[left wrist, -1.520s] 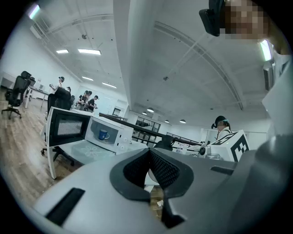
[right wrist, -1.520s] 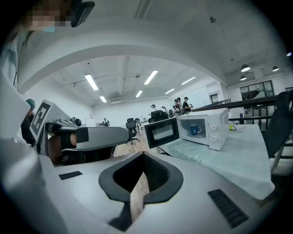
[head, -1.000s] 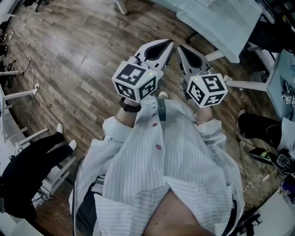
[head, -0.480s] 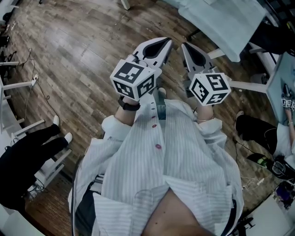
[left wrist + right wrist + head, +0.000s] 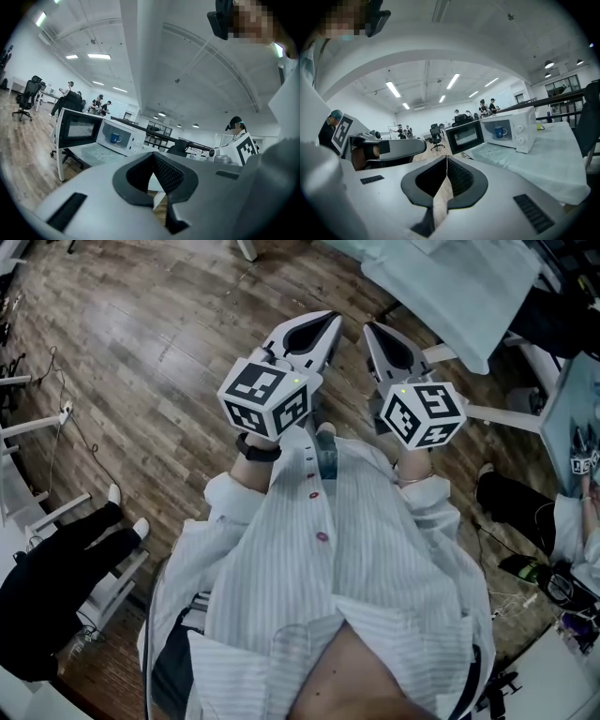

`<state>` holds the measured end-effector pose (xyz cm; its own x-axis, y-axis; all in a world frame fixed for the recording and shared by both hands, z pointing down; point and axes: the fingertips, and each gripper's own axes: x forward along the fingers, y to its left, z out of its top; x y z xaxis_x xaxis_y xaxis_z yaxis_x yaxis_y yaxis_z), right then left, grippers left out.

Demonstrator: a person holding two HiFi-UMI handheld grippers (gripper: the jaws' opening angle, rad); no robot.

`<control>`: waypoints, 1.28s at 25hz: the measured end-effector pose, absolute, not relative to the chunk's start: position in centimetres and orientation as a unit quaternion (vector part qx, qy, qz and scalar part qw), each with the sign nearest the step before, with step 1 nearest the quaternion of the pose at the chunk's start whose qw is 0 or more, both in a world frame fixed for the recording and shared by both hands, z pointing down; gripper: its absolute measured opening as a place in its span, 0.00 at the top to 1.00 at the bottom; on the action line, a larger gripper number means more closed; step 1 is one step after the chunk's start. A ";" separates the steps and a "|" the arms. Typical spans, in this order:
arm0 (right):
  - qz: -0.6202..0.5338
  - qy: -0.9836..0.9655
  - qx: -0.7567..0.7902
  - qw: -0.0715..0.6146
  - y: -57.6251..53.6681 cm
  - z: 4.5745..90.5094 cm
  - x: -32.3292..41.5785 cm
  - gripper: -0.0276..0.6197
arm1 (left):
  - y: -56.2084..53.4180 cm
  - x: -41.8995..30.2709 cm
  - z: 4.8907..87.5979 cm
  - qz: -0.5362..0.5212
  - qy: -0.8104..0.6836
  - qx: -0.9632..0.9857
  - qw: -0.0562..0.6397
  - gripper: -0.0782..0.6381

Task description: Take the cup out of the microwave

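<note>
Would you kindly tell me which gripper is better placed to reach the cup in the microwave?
Probably the right gripper: the table lies on its side, and the microwave's open door stands left of the cup. Both it and the left gripper are shut, well short.

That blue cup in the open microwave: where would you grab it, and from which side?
Probably by its handle, coming in level through the open front. The blue cup stands upright inside the microwave, which closes it in from above. The door hangs open at the left, and the handle sticks out rightward, toward the knobs.
</note>
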<state>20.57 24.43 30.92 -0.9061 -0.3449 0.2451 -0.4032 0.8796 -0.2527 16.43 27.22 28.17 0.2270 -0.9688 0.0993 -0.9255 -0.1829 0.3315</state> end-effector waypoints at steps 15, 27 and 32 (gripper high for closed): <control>0.147 -0.958 0.225 0.097 15.4 30.3 7.8 0.91 | 17.6 3.8 27.1 -0.055 -0.588 0.791 0.160 0.88; 0.149 -0.950 0.259 0.091 11.3 31.0 1.2 0.91 | 13.4 -3.5 27.3 -0.048 -0.565 0.810 0.150 0.88; 0.151 -0.947 0.264 0.104 11.0 31.4 -0.3 0.91 | 12.9 -5.5 27.9 -0.051 -0.563 0.809 0.161 0.88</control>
